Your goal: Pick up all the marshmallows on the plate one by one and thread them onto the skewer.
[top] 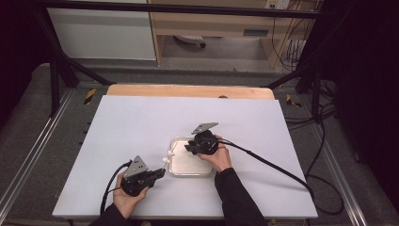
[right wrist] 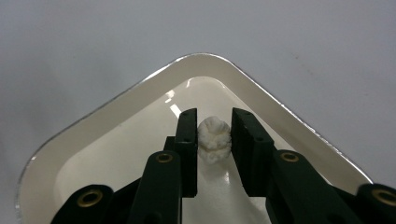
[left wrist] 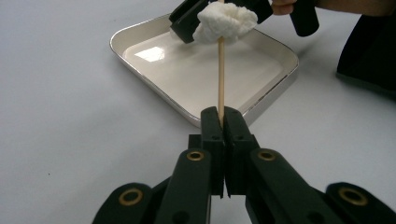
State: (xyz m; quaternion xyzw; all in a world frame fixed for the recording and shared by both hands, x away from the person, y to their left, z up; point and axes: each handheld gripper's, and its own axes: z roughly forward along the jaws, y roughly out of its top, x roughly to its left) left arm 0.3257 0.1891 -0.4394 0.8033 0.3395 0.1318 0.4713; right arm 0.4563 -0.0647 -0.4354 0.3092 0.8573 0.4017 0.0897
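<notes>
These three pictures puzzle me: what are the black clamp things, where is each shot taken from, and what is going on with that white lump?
A person works at a white table with a hand-held two-jaw tool in each hand. The high view looks down from above; the other two come from cameras riding on each tool, looking along its black jaws.

The left gripper is shut on a thin wooden stick that points toward a shallow white tray. At the stick's far end sits a white fluffy lump, like a marshmallow or cotton. The right gripper has that lump between its jaws above the tray; whether its pads already press on it is hard to tell.
</notes>
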